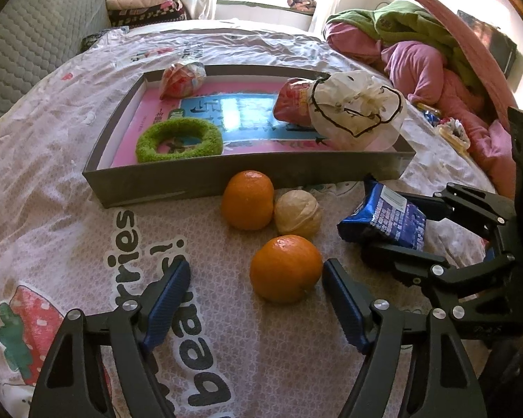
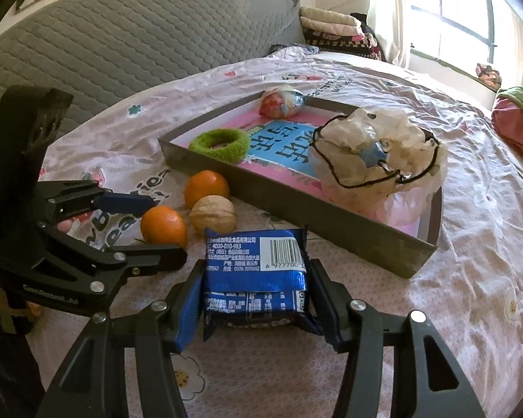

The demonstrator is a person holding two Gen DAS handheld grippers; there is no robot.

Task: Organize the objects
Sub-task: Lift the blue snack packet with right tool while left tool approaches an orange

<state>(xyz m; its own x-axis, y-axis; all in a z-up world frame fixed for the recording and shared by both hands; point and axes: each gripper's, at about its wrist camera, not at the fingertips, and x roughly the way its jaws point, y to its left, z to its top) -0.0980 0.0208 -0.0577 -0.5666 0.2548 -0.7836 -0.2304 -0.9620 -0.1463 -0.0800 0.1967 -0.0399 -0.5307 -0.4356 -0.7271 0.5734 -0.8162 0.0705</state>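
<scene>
My right tool (image 2: 256, 299) is pinching the blue snack packet (image 2: 256, 271) by its two sides, just off the near wall of the grey tray (image 2: 296, 212) on the bed. My left tool (image 1: 256, 299) is spread wide, its blue pads either side of the nearest orange (image 1: 286, 268), which sits on the bedsheet (image 1: 69, 209) a little way out from that same wall. It looks like one pad is close to the fruit and the other well off it. A second orange (image 1: 248, 199) and a walnut (image 1: 298, 213) lie between that orange and the tray, touching each other.

To do this well, I'd centre the left tool on the orange before closing, so both pads meet it at its widest part — otherwise it may roll toward the walnut. Squeeze gently; the skin is smooth and the bed is soft underneath. The packet is crinkly and slack, so I'd keep the grip firm and lift it clear over the tray wall, aiming for the bare stretch near the green ring (image 2: 219, 142), away from the white plastic bag (image 2: 380, 153) crowding the tray's right end.
</scene>
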